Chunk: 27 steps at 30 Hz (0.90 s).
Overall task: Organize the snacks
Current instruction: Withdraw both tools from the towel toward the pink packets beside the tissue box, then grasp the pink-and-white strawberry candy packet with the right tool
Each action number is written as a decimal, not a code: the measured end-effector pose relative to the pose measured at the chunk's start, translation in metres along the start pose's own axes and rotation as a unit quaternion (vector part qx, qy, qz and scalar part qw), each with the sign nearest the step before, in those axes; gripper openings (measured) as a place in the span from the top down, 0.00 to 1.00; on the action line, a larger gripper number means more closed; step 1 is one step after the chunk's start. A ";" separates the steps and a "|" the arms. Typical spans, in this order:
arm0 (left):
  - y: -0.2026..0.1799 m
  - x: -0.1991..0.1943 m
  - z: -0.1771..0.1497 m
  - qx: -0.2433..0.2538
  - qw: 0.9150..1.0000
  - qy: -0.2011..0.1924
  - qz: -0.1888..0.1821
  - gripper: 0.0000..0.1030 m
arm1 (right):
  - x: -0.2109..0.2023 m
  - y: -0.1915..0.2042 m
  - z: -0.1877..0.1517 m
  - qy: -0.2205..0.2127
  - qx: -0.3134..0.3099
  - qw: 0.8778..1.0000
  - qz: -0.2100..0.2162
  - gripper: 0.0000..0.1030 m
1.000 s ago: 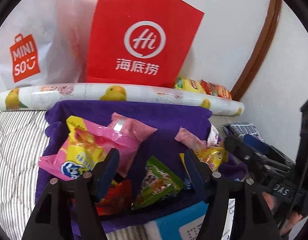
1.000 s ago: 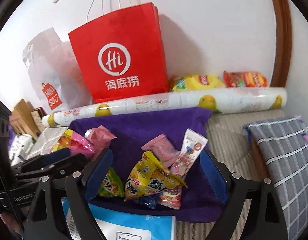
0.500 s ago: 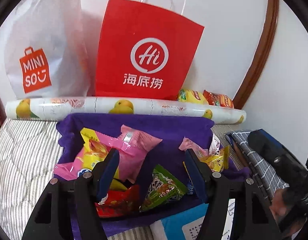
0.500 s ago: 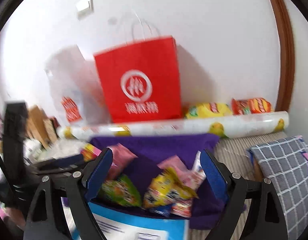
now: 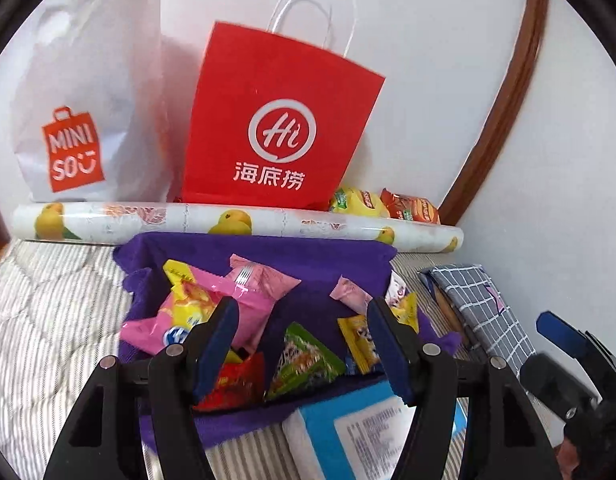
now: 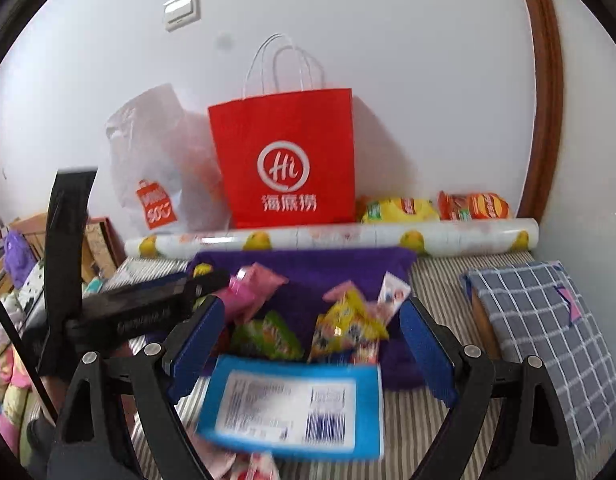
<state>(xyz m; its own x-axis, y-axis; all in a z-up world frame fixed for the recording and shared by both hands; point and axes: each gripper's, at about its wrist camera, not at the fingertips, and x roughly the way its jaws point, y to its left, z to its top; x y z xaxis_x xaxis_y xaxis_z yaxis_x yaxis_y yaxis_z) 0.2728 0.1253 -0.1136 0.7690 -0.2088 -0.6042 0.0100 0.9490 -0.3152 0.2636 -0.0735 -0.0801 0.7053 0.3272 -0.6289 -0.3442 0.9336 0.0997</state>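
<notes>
Several snack packets lie on a purple cloth [image 5: 268, 252] on the striped bed: a pink packet [image 5: 252, 292], a green packet [image 5: 304, 356], a yellow packet [image 5: 359, 340] and a red packet [image 5: 236, 380]. My left gripper [image 5: 302, 344] hovers above the cloth's near edge, open, with nothing between its fingers. My right gripper [image 6: 311, 344] is open too and wider, held above a blue-edged packet [image 6: 292, 408] without touching it. Each gripper shows in the other's view: the right gripper [image 5: 563, 344] at the lower right, the left gripper [image 6: 148, 304] at the left.
A red paper bag [image 5: 280, 120] and a white plastic bag [image 5: 80, 92] stand against the wall. A fruit-printed roll [image 5: 228, 220] lies in front of them, with yellow [image 5: 359, 204] and red [image 5: 411, 210] snack packs behind it. A checked pillow [image 6: 547, 328] lies at the right.
Both grippers have risen and drawn back from the cloth, so the bags and wall show more fully. The blue-edged packet now sits large between the right fingers. Neither jaw has visibly changed.
</notes>
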 end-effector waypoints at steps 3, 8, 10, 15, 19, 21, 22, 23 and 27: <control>-0.001 -0.019 -0.011 -0.007 1.000 0.010 -0.012 0.38 | -0.022 0.007 -0.013 0.003 -0.021 1.000 -0.016 0.14; 0.004 -0.054 -0.031 -0.011 1.000 0.024 0.002 0.38 | -0.046 0.014 -0.037 0.017 -0.015 1.000 -0.014 0.14; 0.009 -0.066 -0.040 -0.016 0.999 0.030 0.019 0.38 | -0.051 0.015 -0.048 0.026 -0.006 1.000 -0.009 0.14; 0.025 -0.092 -0.064 -0.030 0.998 0.041 0.040 0.38 | -0.059 0.021 -0.072 0.048 0.000 0.999 -0.007 0.14; 0.034 -0.106 -0.083 -0.035 0.996 0.053 0.063 0.37 | -0.062 0.026 -0.087 0.060 0.001 0.998 -0.010 0.14; 0.038 -0.111 -0.091 -0.035 0.995 0.055 0.071 0.37 | -0.060 0.027 -0.095 0.069 0.004 0.997 -0.014 0.14; 0.040 -0.113 -0.096 -0.036 0.995 0.057 0.074 0.37 | -0.059 0.027 -0.098 0.074 0.004 0.997 -0.016 0.14; 0.042 -0.114 -0.099 -0.037 0.995 0.059 0.074 0.37 | -0.057 0.027 -0.102 0.079 0.005 0.997 -0.017 0.14; 0.048 -0.114 -0.110 -0.041 0.994 0.070 0.077 0.37 | -0.046 0.027 -0.114 0.092 0.012 0.996 -0.013 0.16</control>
<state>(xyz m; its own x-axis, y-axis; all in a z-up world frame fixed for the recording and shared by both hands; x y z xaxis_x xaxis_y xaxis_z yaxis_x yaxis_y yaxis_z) 0.1150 0.1691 -0.1401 0.6606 -0.0998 -0.7440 -0.1570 0.9508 -0.2670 0.1508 -0.0799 -0.1366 0.5882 0.2723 -0.7615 -0.3100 0.9456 0.0986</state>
